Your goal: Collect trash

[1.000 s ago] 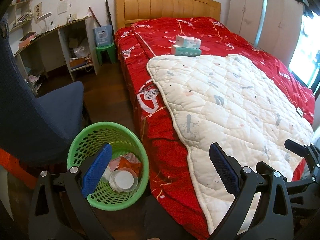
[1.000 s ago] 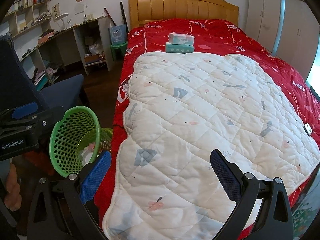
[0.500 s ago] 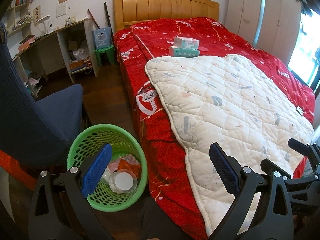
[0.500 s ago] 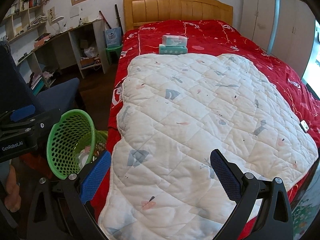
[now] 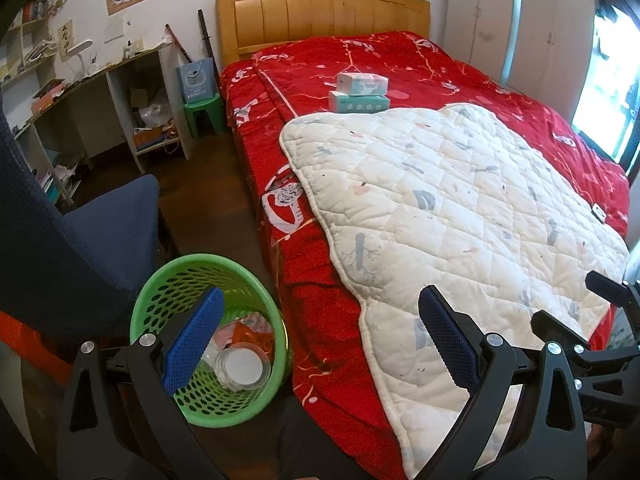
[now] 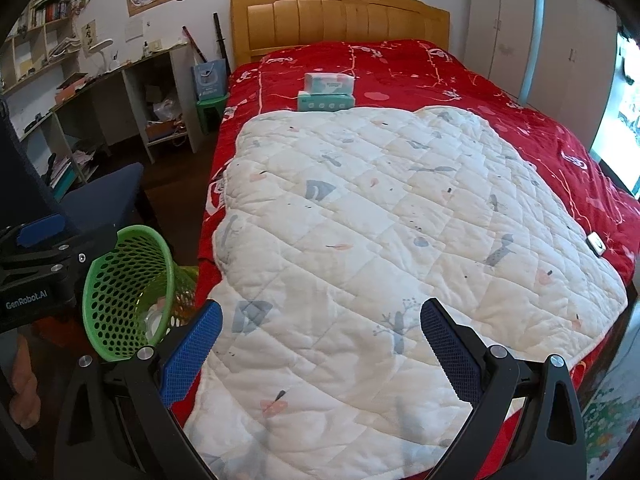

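A wide bed [image 5: 400,92] with a red cover fills the space ahead of both sets of jaws, its wooden headboard [image 5: 320,12] at the far end. A white quilted blanket [image 6: 380,240] lies over the near part of the bed; in the right wrist view it spreads directly ahead of and beneath the jaws, while in the left wrist view it sits ahead and toward the right finger. A dark blue chair [image 5: 80,232] stands on the floor off to the left of the left jaws.

The green mesh trash basket [image 5: 208,332] stands on the floor just beside the bed's near corner. In the left wrist view it lies under and behind the left finger [image 5: 192,344], which overlaps its opening. In the right wrist view the same basket [image 6: 124,292] sits just outside the left finger. The trash [image 5: 240,352] lies inside the basket: a clear round container with a white lid on top, with orange and pale scraps behind it.

Two tissue packs [image 6: 326,94], one stacked on the other, rest on the red cover far ahead, roughly centred between the right gripper's fingers and touching the blanket's far edge.

The left gripper [image 5: 316,340] has its blue-padded jaws spread wide with nothing between them. The right gripper [image 6: 320,344] likewise has its jaws released and empty, above the blanket.
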`<state>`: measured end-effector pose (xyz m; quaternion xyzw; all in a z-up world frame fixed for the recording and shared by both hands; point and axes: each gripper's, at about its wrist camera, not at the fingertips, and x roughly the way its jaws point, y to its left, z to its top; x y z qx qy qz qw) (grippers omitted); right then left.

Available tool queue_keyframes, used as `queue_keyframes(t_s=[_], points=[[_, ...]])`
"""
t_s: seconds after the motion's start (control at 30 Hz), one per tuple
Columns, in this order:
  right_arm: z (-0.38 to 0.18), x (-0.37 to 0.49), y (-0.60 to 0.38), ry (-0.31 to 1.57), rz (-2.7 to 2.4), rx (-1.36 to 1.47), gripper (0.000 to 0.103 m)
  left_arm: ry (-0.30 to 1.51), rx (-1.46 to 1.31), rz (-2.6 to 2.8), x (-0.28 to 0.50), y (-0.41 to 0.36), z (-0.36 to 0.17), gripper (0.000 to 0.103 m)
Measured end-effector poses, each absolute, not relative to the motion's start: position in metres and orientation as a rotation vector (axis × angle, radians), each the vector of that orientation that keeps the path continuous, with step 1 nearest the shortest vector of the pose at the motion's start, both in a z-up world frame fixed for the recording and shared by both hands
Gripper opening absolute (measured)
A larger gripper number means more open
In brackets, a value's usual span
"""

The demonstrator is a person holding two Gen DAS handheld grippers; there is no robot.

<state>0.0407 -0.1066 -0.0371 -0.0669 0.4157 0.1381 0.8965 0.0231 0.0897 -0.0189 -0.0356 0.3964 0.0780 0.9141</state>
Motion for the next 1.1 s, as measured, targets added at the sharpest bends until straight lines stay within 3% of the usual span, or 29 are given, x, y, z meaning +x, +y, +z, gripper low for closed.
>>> queue_keyframes(t_s=[1.1], points=[[-0.031,0.043,-0.169,0.843,0.135,-0.068,0.096,0.824,-0.008,0.088,0.040,0.040,-0.019,0.096]])
